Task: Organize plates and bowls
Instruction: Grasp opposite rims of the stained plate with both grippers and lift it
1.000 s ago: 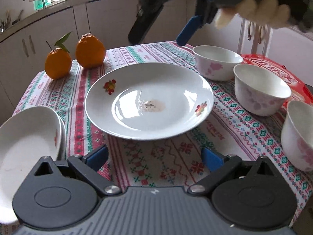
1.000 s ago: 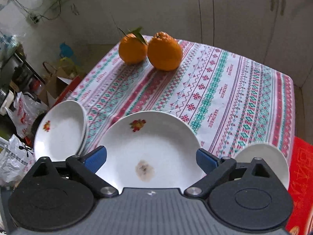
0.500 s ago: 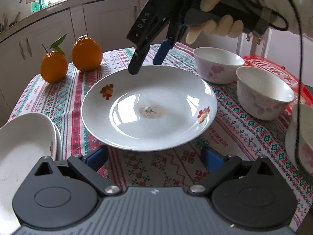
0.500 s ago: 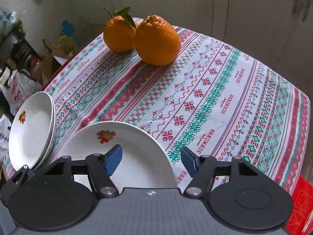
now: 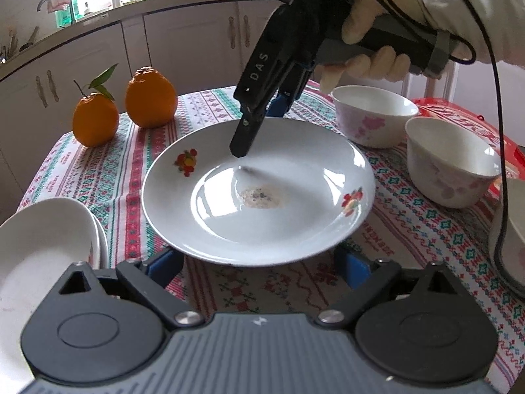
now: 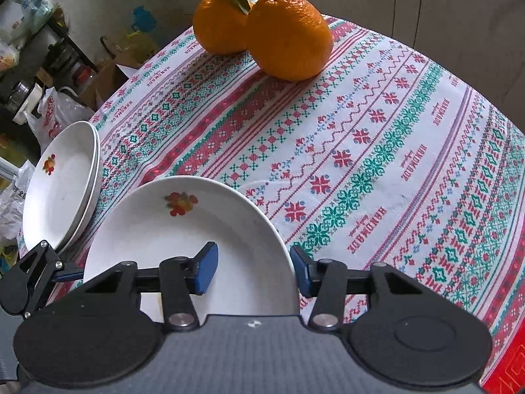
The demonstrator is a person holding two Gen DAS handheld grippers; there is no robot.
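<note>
Straddling the far rim of the plate (image 6: 183, 229) on the tabletop (image 6: 377, 151), right tongs (image 6: 252, 269) had just closed, apparently gripping it. Left tongs (image 5: 259, 269) stood released beside the near rim. Glazed china: stiff, slick, breakable; rim hold suits.
</note>
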